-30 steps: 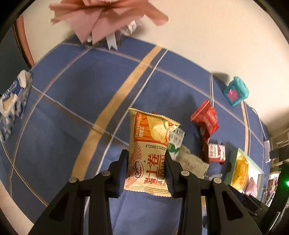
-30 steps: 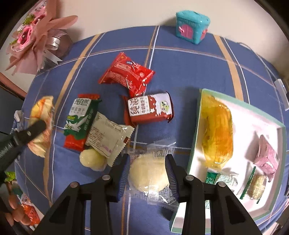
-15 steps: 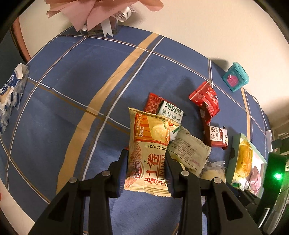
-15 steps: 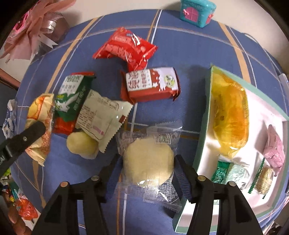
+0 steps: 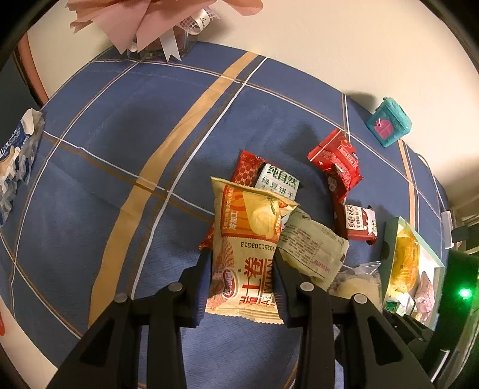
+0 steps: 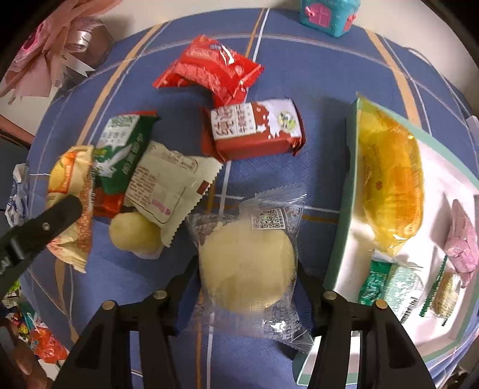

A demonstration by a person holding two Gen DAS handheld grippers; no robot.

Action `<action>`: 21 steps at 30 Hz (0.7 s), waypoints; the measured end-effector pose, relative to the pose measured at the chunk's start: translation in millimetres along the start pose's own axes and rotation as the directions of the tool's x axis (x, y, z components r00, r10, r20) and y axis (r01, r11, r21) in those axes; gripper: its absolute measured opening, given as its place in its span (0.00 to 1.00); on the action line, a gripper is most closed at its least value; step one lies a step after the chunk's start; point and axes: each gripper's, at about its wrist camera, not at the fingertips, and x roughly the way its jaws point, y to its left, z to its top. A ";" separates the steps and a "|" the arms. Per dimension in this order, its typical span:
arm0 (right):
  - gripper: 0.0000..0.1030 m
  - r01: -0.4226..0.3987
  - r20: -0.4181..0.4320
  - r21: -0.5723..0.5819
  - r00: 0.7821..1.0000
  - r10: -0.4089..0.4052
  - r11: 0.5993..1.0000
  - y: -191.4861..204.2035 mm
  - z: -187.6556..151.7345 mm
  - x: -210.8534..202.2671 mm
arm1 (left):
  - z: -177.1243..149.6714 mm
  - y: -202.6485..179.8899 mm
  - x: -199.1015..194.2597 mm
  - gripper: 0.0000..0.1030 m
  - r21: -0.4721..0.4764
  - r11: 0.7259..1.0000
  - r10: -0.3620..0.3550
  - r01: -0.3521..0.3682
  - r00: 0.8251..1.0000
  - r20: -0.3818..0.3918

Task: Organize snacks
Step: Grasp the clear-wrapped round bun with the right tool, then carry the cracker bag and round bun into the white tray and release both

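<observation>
My right gripper (image 6: pixel 248 270) points down at the blue checked tablecloth, and its jaws are closing on a round pale pastry in a clear wrapper (image 6: pixel 245 257); the pads sit against its two sides. Just right of it stands a white tray with a teal rim (image 6: pixel 341 239), which holds an orange-wrapped cake (image 6: pixel 389 185) and small sweets. My left gripper (image 5: pixel 242 257) is shut on a yellow-orange snack bag (image 5: pixel 248 227), held over the loose pile. In the right wrist view this bag (image 6: pixel 71 191) hangs at the left.
Loose snacks lie on the cloth: a red packet (image 6: pixel 209 68), a red-and-white packet (image 6: pixel 254 131), a green one (image 6: pixel 119 149), a cream one (image 6: pixel 167 191) and a second pale bun (image 6: pixel 131 236). A teal toy house (image 6: pixel 326 15) and a pink bouquet (image 5: pixel 149 24) stand at the back.
My right gripper sank toward the wrapped pastry, spread its jaws around it, then narrowed them onto its sides. My left gripper kept hold of the snack bag and barely shifted.
</observation>
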 end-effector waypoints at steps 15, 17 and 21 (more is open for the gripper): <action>0.56 -0.057 0.137 0.026 0.989 0.053 0.998 -21.4 -2.8 -74.5 | 1.4 -20.1 -28.6 0.38 0.030 0.999 -0.021 0.019 0.998 0.065; 0.56 -0.058 0.146 0.030 0.988 0.053 0.998 -24.8 -3.3 -79.9 | 0.4 -25.3 -30.2 0.38 0.039 0.999 -0.023 0.020 0.997 0.068; 0.56 -0.051 0.146 0.059 0.988 0.042 0.997 -40.0 -5.0 -84.7 | -3.7 -43.3 -33.7 0.37 0.071 0.997 -0.040 0.034 0.997 0.072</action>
